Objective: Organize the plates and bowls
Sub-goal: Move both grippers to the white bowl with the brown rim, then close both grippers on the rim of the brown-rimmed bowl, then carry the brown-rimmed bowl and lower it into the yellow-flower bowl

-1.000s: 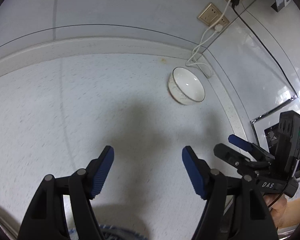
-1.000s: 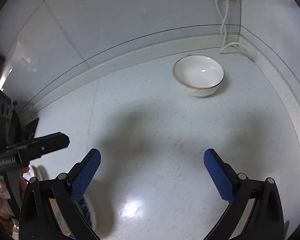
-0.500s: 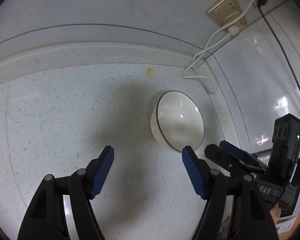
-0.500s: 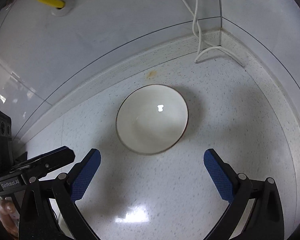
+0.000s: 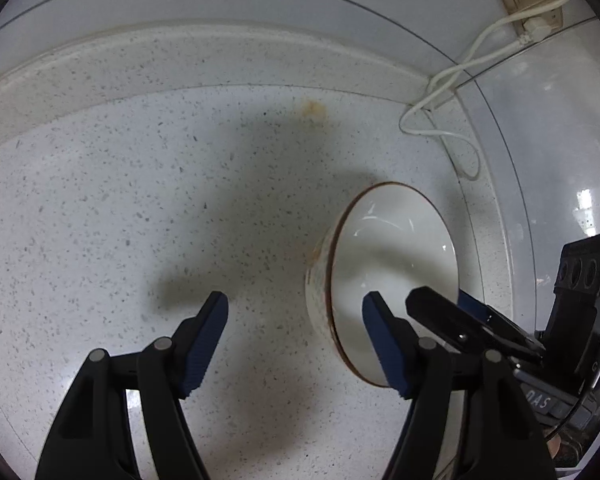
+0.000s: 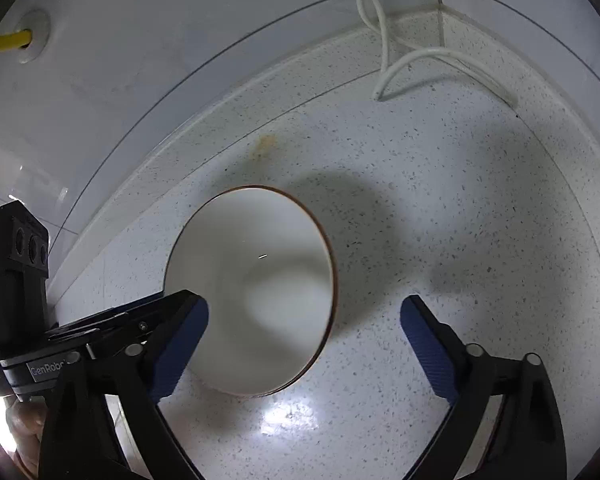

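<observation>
I see the white bowl (image 6: 256, 292) upright on the speckled counter (image 5: 100, 200) near the corner. My right gripper (image 6: 304, 344) – jaws just narrowing, still apart – straddles its rim; the left gripper (image 5: 296, 340), also apart, hangs just beside it. Lettering "GenRobo" shows on the left one, "DAS" on the right.

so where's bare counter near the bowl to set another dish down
Bare speckled white countertop lies left of the brown-rimmed white ceramic bowl, up to the raised back ledge. More lies on its other side, toward the corner. It is crowded at the corner's looped white cable.
</observation>
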`<state>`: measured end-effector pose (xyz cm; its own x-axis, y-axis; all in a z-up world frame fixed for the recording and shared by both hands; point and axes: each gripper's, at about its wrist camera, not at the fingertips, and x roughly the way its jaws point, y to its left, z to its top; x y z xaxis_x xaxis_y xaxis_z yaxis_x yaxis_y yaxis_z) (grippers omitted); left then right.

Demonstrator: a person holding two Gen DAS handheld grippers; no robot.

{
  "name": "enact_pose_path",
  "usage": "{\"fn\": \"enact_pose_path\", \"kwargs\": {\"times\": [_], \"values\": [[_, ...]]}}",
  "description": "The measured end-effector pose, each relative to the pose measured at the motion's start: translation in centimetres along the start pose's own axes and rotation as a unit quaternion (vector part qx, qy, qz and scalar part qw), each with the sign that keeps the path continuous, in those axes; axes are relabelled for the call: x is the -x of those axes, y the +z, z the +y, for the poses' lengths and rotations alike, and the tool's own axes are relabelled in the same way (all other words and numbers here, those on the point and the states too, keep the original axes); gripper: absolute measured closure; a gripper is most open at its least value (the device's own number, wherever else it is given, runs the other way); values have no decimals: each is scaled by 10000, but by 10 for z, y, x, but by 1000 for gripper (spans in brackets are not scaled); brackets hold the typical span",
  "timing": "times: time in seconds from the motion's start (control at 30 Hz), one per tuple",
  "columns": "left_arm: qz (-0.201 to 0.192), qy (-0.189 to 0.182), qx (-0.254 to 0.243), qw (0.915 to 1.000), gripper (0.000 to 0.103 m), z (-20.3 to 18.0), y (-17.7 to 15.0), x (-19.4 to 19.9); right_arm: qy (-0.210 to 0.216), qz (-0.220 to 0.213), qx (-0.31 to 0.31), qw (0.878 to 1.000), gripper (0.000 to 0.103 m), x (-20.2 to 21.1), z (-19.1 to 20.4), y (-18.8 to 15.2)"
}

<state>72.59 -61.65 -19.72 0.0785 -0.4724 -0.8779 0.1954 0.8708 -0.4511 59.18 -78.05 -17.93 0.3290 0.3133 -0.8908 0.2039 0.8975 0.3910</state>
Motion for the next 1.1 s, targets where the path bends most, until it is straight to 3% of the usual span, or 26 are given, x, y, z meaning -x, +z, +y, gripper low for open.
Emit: {"fn": "enact_pose_path", "kwargs": {"times": [0.07,0.13,0.27,0.33,0.37,0.47,0.6,0.8,1.1], "values": [[58,-21,-40,10000,35,-1,1,-5,80,46,-18,10000,30,-5,-4,0],[96,151,-117,9998,35,-5,2,-8,55,70,-18,10000,47,-8,-7,0],[-60,355,-167,9992,37,-7,1,-7,4,7,-82,10000,64,-10,-13,-1],[-133,292,-291,9991,50,-8,4,-7,-39,-14,-95,9999,72,-11,-16,-1],[-130,295,-260,9991,64,-7,5,-8,-7,-19,-108,9999,73,-11,-17,0],[51,-189,-109,9997,91,-8,9,-13,27,3,-51,10000,77,-11,-17,3],[28,-160,-110,9998,91,-13,10,-15,-2,135,9,9999,89,-14,-11,5],[81,-325,-21,9994,91,-4,-2,-6,22,222,-68,9997,90,-17,-6,2],[95,-329,42,9994,91,8,-59,50,-28,309,94,9995,90,10,34,-49]]}}
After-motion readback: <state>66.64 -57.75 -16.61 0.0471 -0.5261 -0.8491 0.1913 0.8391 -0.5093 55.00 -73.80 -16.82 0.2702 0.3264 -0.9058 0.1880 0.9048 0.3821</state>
